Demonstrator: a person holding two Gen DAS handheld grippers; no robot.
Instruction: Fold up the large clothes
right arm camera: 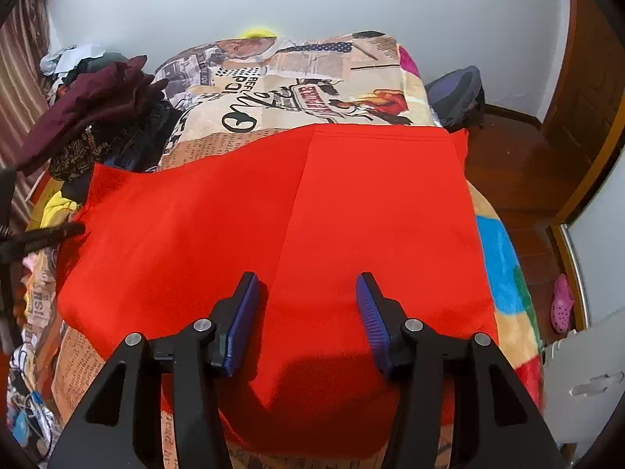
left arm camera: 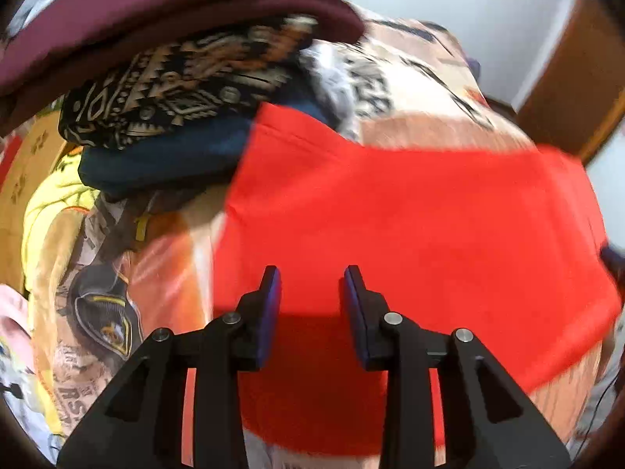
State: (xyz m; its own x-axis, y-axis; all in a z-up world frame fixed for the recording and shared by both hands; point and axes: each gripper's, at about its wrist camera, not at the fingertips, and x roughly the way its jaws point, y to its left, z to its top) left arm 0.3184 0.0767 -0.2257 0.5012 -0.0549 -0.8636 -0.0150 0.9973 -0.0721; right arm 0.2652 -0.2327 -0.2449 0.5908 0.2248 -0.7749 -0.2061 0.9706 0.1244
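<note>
Both fingers pairs parted, empty, just above red garment [right arm camera: 273, 215] on blanket [right arm camera: 312, 78].

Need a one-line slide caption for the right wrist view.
Open right gripper above red garment spread on the patterned bedspread.

My left wrist view is smeared with motion: the red garment [left arm camera: 410, 215] has soft, streaked edges, and the print on the bedspread [left arm camera: 410, 78] beyond it won't resolve into words. The maroon cloth [left arm camera: 156, 11] topping the clothes pile runs off the upper edge. In the right wrist view, the garment's near hem drops behind the right gripper [right arm camera: 308, 289], and the left gripper [right arm camera: 43, 234] is only a dark blur at the frame's left edge.
</note>
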